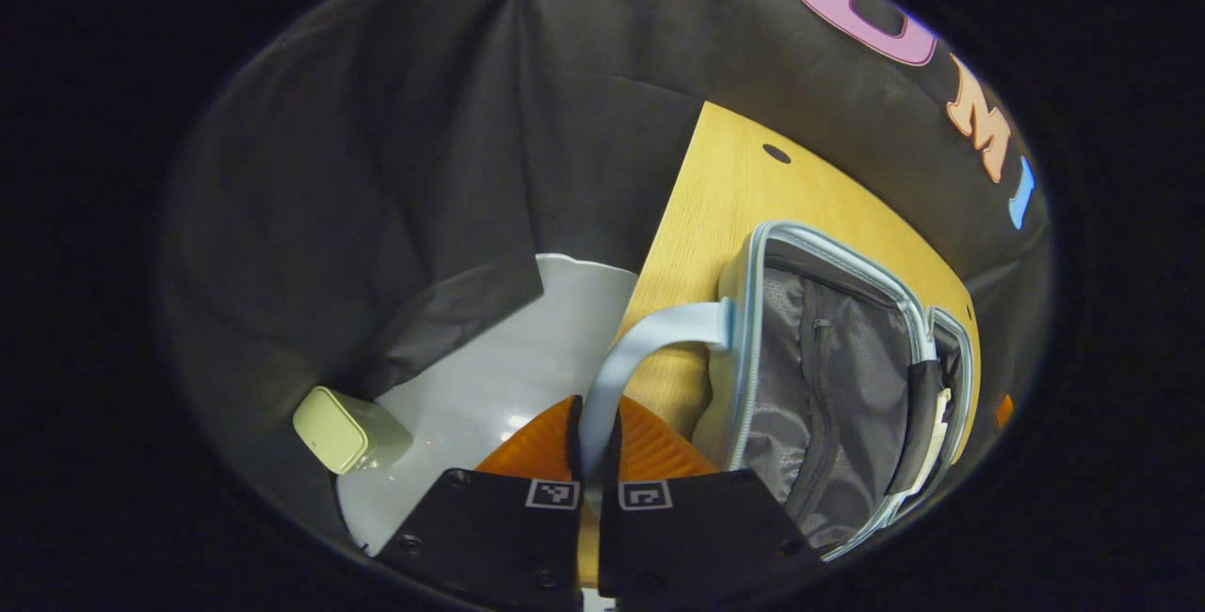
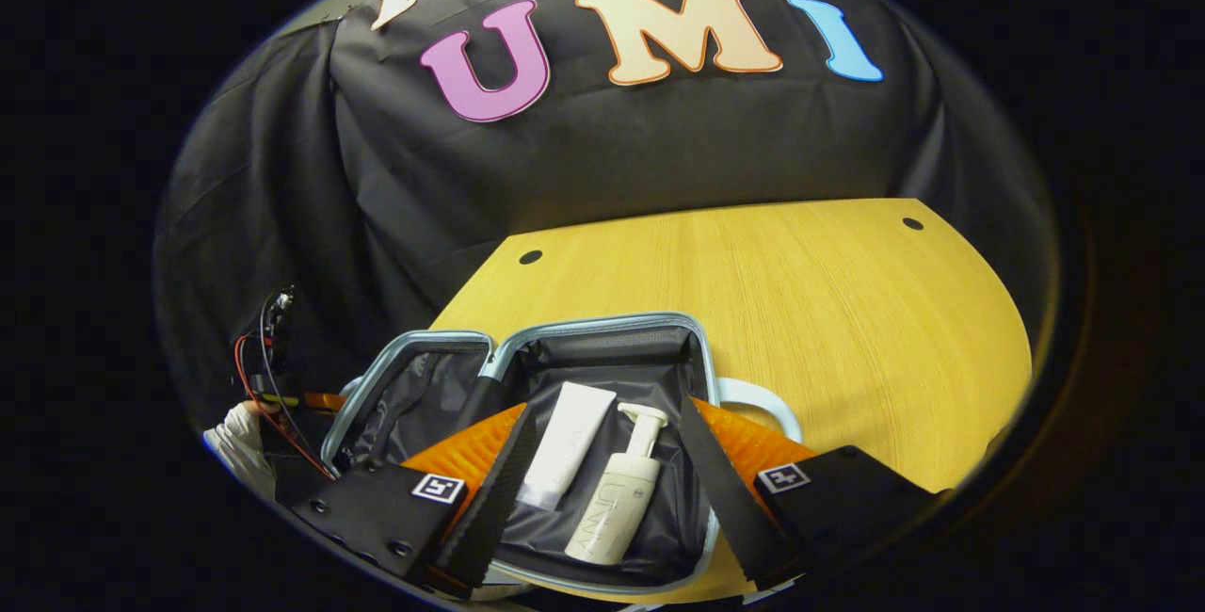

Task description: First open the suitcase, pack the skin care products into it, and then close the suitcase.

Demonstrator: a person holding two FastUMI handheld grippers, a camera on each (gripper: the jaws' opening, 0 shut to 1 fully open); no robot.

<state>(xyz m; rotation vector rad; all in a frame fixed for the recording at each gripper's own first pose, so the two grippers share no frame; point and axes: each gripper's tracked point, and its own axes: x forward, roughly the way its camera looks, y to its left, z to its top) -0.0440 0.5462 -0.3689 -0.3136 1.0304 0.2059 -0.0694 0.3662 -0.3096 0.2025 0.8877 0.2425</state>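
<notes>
Pale-blue suitcase (image 2: 602,348) lies open on the wooden table (image 2: 847,311), its dark fabric lining holding a white tube (image 2: 568,442) and a white pump bottle (image 2: 617,499) side by side, just ahead of the right gripper (image 2: 602,490), whose fingers stand spread wide. The left gripper (image 1: 595,461) is clenched on the curved, light-blue handle (image 1: 640,348). Beyond it, the grey mesh-lined lid (image 1: 838,386) stands up.

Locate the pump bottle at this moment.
In the right gripper view, the pump bottle lies inside the open suitcase, just right of the white tube.
</notes>
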